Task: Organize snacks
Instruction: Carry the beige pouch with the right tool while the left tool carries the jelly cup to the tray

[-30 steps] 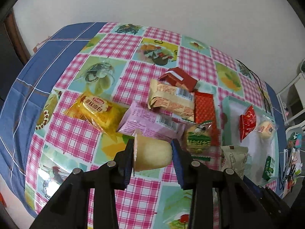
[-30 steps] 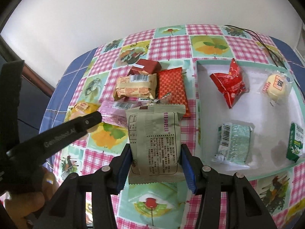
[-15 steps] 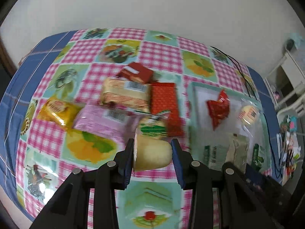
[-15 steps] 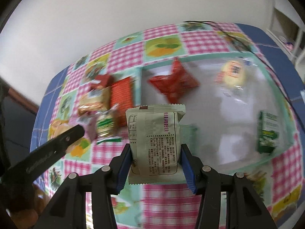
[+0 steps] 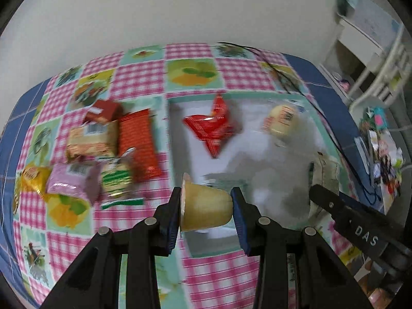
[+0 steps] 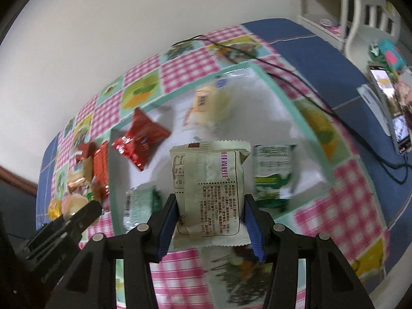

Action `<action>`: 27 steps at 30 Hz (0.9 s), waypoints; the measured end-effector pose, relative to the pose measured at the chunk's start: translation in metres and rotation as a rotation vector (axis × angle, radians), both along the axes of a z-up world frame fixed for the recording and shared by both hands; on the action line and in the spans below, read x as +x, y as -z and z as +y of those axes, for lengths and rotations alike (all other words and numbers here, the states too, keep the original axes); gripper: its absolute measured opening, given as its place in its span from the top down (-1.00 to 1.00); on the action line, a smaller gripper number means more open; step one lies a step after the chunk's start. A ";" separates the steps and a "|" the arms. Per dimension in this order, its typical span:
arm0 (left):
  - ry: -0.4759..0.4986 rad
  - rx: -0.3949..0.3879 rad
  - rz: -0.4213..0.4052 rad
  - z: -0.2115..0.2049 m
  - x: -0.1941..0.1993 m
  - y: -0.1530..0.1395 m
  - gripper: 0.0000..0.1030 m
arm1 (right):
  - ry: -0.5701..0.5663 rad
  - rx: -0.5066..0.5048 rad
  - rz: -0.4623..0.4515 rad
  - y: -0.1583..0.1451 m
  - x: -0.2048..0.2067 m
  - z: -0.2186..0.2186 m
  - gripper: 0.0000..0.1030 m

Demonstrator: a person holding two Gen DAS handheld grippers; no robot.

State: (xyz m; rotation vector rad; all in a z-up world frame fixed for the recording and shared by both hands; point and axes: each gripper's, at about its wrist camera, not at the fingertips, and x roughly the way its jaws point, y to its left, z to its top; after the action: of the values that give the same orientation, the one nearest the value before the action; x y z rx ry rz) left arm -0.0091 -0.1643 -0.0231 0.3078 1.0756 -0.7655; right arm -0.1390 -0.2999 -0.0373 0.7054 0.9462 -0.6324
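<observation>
My left gripper (image 5: 207,212) is shut on a small yellow pudding cup (image 5: 206,209), lying sideways between the pads, above the near left corner of a white tray with a mint rim (image 5: 170,134). My right gripper (image 6: 209,215) is shut on a pale green snack packet (image 6: 209,190), held upright over the tray's (image 6: 301,118) near edge. In the tray lie a red packet (image 5: 209,128), a round wrapped bun (image 5: 282,119) and green packets (image 6: 273,172). Left of the tray, loose snacks (image 5: 103,149) are heaped on the checked cloth.
The table wears a pink-checked fruit-print cloth (image 5: 239,69) with blue borders. A black cable (image 6: 283,69) runs past the tray's far side. A phone on a stand (image 6: 386,97) and white shelving (image 5: 370,51) stand to the right. A white wall is behind.
Both grippers have swung right from the snack heap toward the tray, each carrying its snack. The tray now fills the middle of both views and the heap has slid left.
</observation>
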 end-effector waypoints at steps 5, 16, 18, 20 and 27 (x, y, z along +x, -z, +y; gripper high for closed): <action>0.050 0.003 -0.010 -0.020 -0.015 0.002 0.24 | 0.036 0.004 -0.015 0.000 -0.014 -0.013 -0.03; 0.084 0.007 -0.052 -0.048 -0.012 0.011 0.24 | 0.035 0.005 -0.050 0.004 -0.002 -0.020 -0.03; 0.085 0.012 -0.060 -0.053 -0.008 0.014 0.24 | 0.031 -0.002 -0.047 0.005 0.003 -0.022 -0.03; 0.084 0.013 -0.057 -0.058 -0.003 0.019 0.24 | 0.028 -0.005 -0.047 0.006 0.007 -0.024 -0.03; 0.090 0.028 -0.056 -0.069 0.008 0.030 0.24 | 0.025 -0.011 -0.038 0.012 0.023 -0.032 -0.03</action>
State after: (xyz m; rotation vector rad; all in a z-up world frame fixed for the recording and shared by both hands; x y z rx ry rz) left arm -0.0015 -0.2330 -0.0529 0.4019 1.0256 -0.8175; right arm -0.1162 -0.3315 -0.0489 0.7185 0.8996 -0.6440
